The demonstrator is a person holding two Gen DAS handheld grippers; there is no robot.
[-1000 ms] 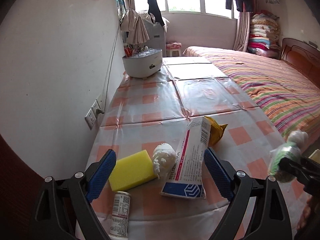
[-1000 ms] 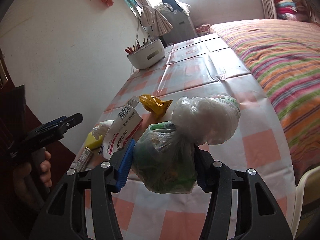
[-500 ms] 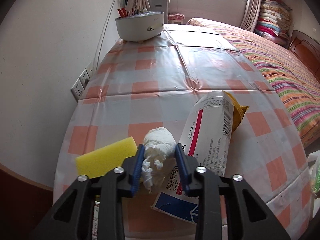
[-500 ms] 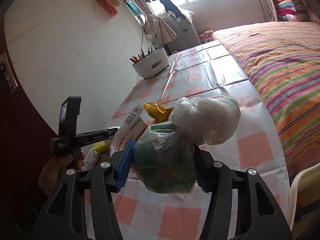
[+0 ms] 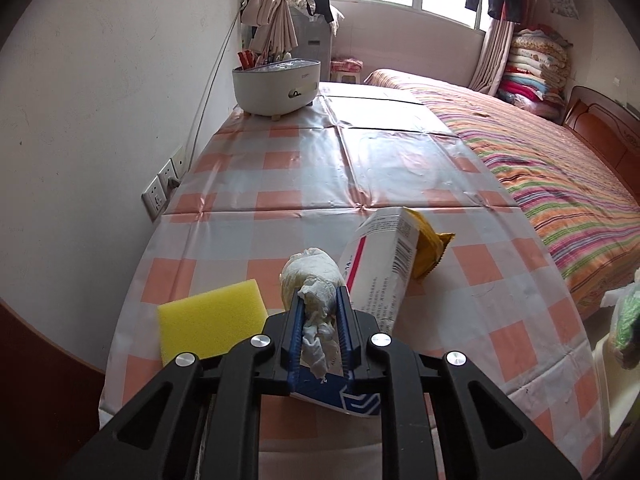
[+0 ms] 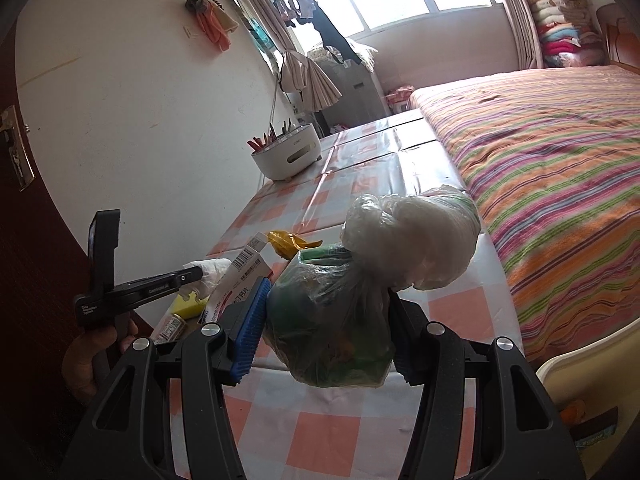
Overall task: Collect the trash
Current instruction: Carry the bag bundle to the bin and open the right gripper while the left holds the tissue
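My left gripper (image 5: pixel 319 300) is shut on a crumpled white tissue wad (image 5: pixel 312 276), lifted slightly above the checked table (image 5: pixel 280 168); it also shows in the right wrist view (image 6: pixel 188 278). Right of the wad lies a white medicine box (image 5: pixel 380 256) over a yellow wrapper (image 5: pixel 430 246). A yellow sponge (image 5: pixel 208 326) lies left of it. My right gripper (image 6: pixel 324 320) is shut on a knotted clear trash bag (image 6: pixel 352 304) with green and white contents, held over the table's near right part. A small bottle (image 6: pixel 170 328) lies by the sponge (image 6: pixel 188 306).
A white pot-like appliance (image 5: pixel 276 86) stands at the table's far left by the wall. A bed with a striped cover (image 5: pixel 560 172) runs along the table's right side. Wall sockets (image 5: pixel 162 190) are on the left. A pale bin rim (image 6: pixel 588 364) shows at the lower right.
My left gripper closed on the tissue wad and has lifted it a little. The right gripper keeps holding the bag, nearly still.
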